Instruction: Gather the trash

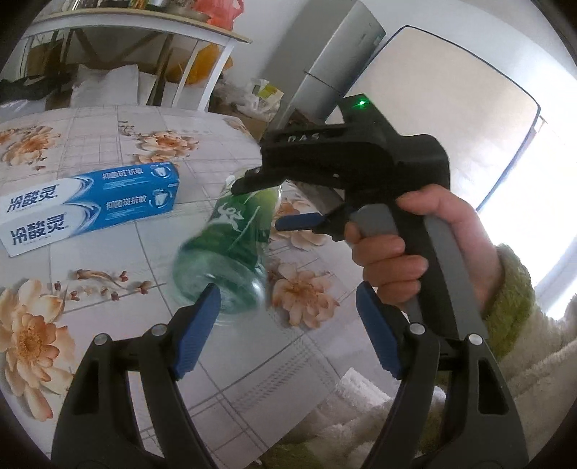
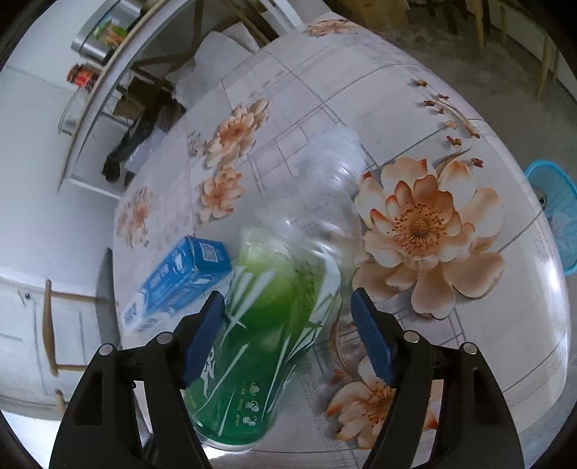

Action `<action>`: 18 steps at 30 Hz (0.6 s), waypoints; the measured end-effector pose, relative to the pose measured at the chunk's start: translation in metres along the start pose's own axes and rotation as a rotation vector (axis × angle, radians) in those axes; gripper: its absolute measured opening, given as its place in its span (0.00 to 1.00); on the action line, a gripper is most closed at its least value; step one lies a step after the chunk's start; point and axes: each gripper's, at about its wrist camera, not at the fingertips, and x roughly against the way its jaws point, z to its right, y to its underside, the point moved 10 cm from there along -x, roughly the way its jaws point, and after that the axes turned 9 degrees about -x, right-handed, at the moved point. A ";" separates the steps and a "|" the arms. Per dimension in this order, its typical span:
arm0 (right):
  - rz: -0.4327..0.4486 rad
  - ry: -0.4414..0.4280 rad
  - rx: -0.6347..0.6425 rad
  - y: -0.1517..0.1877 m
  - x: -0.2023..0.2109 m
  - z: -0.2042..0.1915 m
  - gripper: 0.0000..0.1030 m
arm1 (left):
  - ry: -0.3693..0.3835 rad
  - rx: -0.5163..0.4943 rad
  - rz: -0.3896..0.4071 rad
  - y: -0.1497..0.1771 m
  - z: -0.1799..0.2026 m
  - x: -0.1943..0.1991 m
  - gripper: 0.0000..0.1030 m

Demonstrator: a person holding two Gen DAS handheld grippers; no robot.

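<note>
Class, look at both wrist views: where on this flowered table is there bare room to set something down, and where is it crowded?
Free: the tablecloth beyond the big orange flower print, toward the blue basket; also the far side behind the toothpaste box. Crowded: around the green bottle, beside the box and between the right gripper's jaws.

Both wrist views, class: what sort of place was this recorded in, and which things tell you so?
Probably a home dining or kitchen area. A round table under a floral tablecloth, a refrigerator by the wall, and a cluttered shelf of household goods suggest it.
</note>
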 end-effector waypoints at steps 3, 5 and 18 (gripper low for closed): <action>0.008 0.018 0.063 0.001 -0.002 -0.005 0.68 | -0.021 0.026 0.011 0.003 -0.009 0.005 0.71; 0.009 0.026 0.095 0.002 -0.005 -0.009 0.68 | -0.028 0.053 0.017 0.004 -0.015 0.008 0.71; 0.025 -0.004 0.167 0.005 0.003 -0.004 0.56 | -0.127 0.110 0.071 -0.004 -0.053 0.026 0.71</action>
